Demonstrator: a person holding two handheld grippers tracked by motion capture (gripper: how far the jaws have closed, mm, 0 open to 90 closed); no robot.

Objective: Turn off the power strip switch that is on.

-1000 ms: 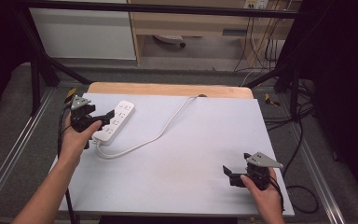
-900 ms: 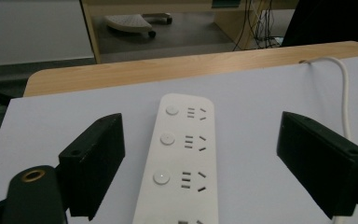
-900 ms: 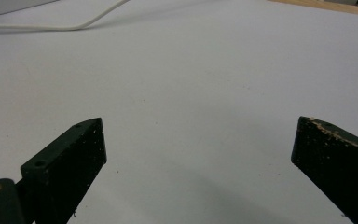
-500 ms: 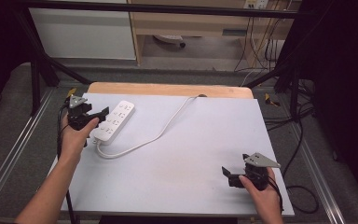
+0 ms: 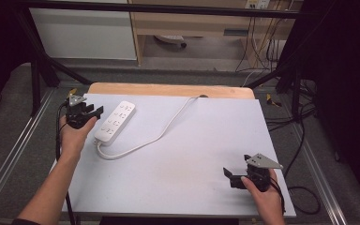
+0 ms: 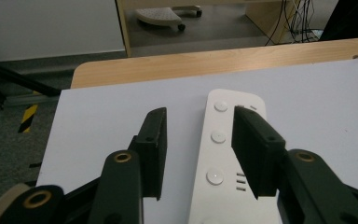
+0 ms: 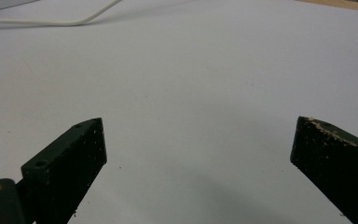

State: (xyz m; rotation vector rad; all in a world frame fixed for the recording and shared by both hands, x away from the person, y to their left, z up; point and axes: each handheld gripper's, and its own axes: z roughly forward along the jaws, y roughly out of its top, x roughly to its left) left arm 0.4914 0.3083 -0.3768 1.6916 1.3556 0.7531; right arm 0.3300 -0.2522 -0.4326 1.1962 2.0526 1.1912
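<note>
One white-topped table (image 5: 183, 178) carries a white power strip (image 5: 116, 122) near its far left corner, its cord (image 5: 161, 136) trailing toward the far edge. The left tool (image 5: 93, 114) sits just beside the strip's left edge, jaws part-closed after narrowing, gripping nothing. The right tool (image 5: 229, 178) rests near the front right corner, jaws spread wide over bare tabletop.

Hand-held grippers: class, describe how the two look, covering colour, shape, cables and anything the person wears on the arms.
Both are black with two flat, blocky jaws. The left hand-held gripper has brass-coloured pivot rings and a black cable; the right hand-held gripper carries a grey three-cornered plate on top. The forearms are bare, with no sleeves visible.
</note>
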